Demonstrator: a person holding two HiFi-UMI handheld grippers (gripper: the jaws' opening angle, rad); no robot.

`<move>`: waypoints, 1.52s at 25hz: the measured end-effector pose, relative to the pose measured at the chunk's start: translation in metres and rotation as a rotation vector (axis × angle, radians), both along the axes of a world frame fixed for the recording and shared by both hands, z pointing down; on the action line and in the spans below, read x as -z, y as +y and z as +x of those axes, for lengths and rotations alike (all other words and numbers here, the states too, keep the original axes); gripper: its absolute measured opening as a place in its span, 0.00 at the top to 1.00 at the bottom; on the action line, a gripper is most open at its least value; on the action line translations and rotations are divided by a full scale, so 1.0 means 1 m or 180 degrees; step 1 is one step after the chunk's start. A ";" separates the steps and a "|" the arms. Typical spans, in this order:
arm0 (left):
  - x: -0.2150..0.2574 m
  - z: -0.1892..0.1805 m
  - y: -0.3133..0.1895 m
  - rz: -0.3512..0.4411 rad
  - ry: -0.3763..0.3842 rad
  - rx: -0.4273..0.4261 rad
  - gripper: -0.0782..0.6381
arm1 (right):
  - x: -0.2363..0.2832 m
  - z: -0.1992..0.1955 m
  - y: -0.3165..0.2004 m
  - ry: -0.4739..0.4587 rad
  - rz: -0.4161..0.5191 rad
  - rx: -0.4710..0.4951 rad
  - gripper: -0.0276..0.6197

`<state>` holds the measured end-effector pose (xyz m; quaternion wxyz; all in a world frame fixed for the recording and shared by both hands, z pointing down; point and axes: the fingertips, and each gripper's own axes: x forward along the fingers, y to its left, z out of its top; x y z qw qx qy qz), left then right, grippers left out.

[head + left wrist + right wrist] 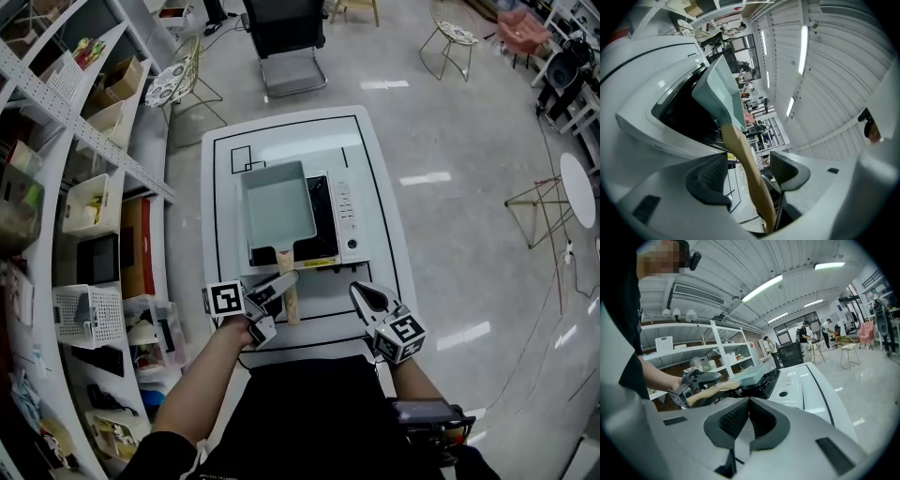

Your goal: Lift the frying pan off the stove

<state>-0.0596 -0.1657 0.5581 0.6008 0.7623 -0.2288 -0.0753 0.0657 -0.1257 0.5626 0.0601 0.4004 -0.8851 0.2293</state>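
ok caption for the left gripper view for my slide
Left tongs open around the wooden handle of the frying pan, which sits on the stove.

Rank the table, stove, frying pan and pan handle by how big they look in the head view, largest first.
1. table
2. stove, which fills the middle of the table
3. frying pan, which covers the stove's left part
4. pan handle, a thin wooden strip and clearly the smallest
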 end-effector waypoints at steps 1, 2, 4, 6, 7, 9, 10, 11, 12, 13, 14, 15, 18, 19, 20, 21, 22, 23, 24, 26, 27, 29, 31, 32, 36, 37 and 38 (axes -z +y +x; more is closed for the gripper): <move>0.000 0.001 -0.001 -0.0009 0.0011 -0.0008 0.49 | -0.001 0.000 0.000 -0.0001 -0.0009 0.0001 0.92; -0.001 0.001 -0.001 -0.0016 0.0018 -0.0017 0.49 | -0.002 0.000 0.000 -0.0003 -0.0017 0.0001 0.92; -0.001 0.002 -0.003 -0.0029 0.0039 -0.0031 0.52 | -0.003 -0.001 0.000 -0.0007 -0.0036 -0.0001 0.92; 0.000 0.005 -0.004 -0.0070 0.0103 -0.0027 0.52 | -0.004 -0.001 -0.001 -0.0008 -0.0053 -0.0001 0.92; 0.002 0.007 -0.004 -0.0105 0.0163 -0.0022 0.52 | -0.004 -0.001 -0.002 -0.0007 -0.0060 0.0000 0.92; 0.005 0.010 -0.004 -0.0146 0.0219 -0.0049 0.53 | -0.005 -0.002 -0.003 -0.0010 -0.0065 0.0004 0.92; 0.006 0.012 -0.003 -0.0149 0.0214 -0.0075 0.53 | -0.004 -0.002 -0.004 -0.0013 -0.0066 0.0006 0.92; 0.007 0.014 -0.003 -0.0159 0.0235 -0.0088 0.54 | -0.004 -0.002 -0.004 -0.0014 -0.0068 0.0010 0.92; 0.009 0.015 -0.003 -0.0181 0.0288 -0.0079 0.55 | -0.005 -0.002 -0.005 -0.0012 -0.0071 0.0016 0.92; 0.010 0.016 -0.003 -0.0208 0.0344 -0.0060 0.57 | -0.006 -0.002 -0.005 -0.0009 -0.0075 0.0025 0.92; 0.010 0.015 -0.003 -0.0224 0.0354 -0.0052 0.59 | -0.007 -0.002 -0.005 -0.0007 -0.0077 0.0035 0.92; 0.008 0.014 -0.003 -0.0226 0.0322 -0.0058 0.60 | -0.008 -0.003 -0.005 -0.0007 -0.0080 0.0042 0.92; 0.003 0.011 -0.004 -0.0238 0.0248 -0.0066 0.63 | -0.008 -0.005 -0.007 -0.0014 -0.0102 0.0033 0.92; 0.001 0.009 -0.004 -0.0244 0.0211 -0.0065 0.65 | -0.008 -0.005 -0.008 -0.0017 -0.0105 0.0030 0.92; -0.001 0.009 -0.005 -0.0265 0.0206 -0.0055 0.67 | -0.008 -0.005 -0.009 -0.0019 -0.0106 0.0030 0.92; -0.002 0.009 -0.005 -0.0303 0.0242 -0.0043 0.67 | -0.008 -0.004 -0.010 -0.0020 -0.0107 0.0031 0.92; -0.001 0.011 -0.005 -0.0340 0.0302 -0.0036 0.68 | -0.009 -0.004 -0.010 -0.0019 -0.0108 0.0031 0.92; 0.001 0.013 -0.006 -0.0372 0.0369 -0.0031 0.68 | -0.009 -0.003 -0.011 -0.0019 -0.0106 0.0029 0.92; 0.002 0.015 -0.005 -0.0408 0.0446 -0.0025 0.68 | -0.010 -0.003 -0.011 -0.0021 -0.0099 0.0024 0.92; 0.001 0.014 -0.004 -0.0499 0.0557 -0.0007 0.70 | -0.015 -0.004 -0.012 -0.0028 -0.0079 0.0021 0.92; 0.000 0.012 -0.004 -0.0536 0.0566 0.0000 0.70 | -0.017 -0.005 -0.012 -0.0030 -0.0072 0.0030 0.92; -0.003 0.009 -0.004 -0.0574 0.0539 0.0005 0.71 | -0.018 -0.007 -0.012 -0.0024 -0.0068 0.0052 0.92; -0.001 0.007 -0.005 -0.0589 0.0513 0.0016 0.71 | -0.013 -0.009 -0.014 -0.0040 -0.0064 0.0059 0.92; 0.000 0.005 -0.006 -0.0592 0.0498 0.0027 0.72 | -0.011 -0.011 -0.016 -0.0053 -0.0063 0.0064 0.92; 0.001 0.005 -0.008 -0.0568 0.0429 0.0048 0.72 | -0.010 -0.013 -0.015 -0.0061 -0.0092 0.0112 0.92; 0.000 0.006 -0.008 -0.0563 0.0426 0.0045 0.72 | -0.010 -0.013 -0.014 -0.0062 -0.0097 0.0117 0.92; 0.000 0.006 -0.008 -0.0566 0.0431 0.0044 0.72 | -0.009 -0.012 -0.013 -0.0066 -0.0100 0.0121 0.92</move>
